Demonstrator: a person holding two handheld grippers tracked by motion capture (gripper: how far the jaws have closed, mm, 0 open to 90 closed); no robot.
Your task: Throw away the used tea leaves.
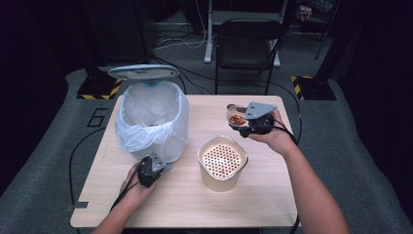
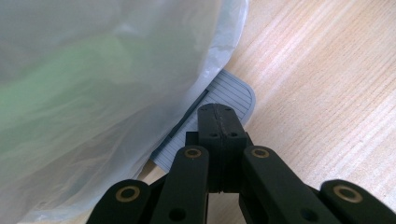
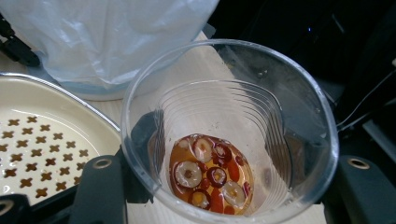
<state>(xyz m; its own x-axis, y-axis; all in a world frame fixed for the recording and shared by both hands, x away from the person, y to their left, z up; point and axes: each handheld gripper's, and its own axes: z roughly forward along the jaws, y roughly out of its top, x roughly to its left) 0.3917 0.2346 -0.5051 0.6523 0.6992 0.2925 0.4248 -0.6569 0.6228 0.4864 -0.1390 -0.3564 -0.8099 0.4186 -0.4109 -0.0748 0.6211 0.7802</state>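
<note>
Clamping the flimsy clear plastic cup mid-wall beside the strainer pot, right gripper risks crushing; left gripper, jaws together, presses the bin pedal.

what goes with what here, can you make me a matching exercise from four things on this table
Things:
1. clear cup
2. cream strainer pot
3. bin pedal
4. bin lid

States:
a. under the shut left gripper
b. raised open above the bag
c. held by the right gripper, tea and fruit slices inside
d. standing mid-table, perforated insert

Pairs: 1-c, 2-d, 3-a, 4-b
</note>
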